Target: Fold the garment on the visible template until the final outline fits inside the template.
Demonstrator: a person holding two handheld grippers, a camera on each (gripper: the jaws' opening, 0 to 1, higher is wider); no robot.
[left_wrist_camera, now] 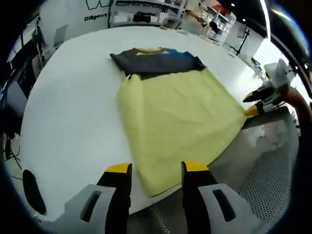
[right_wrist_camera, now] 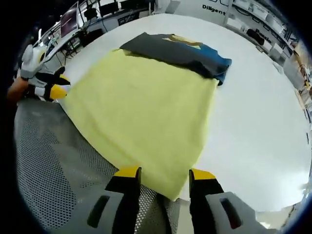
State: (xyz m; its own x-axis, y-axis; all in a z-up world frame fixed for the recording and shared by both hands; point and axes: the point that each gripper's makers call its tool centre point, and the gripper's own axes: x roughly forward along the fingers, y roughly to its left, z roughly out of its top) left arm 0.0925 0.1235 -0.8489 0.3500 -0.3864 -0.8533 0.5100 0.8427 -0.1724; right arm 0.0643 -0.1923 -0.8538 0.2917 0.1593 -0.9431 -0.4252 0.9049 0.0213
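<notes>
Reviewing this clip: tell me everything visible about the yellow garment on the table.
The yellow garment is pale, soft-looking cloth, spread flat and mostly smooth on the white table. Its far part is dark grey with blue and lies folded over. The near corners reach the table's edge, one in front of each open claw: left claw, right claw. Neither grips it.
</notes>
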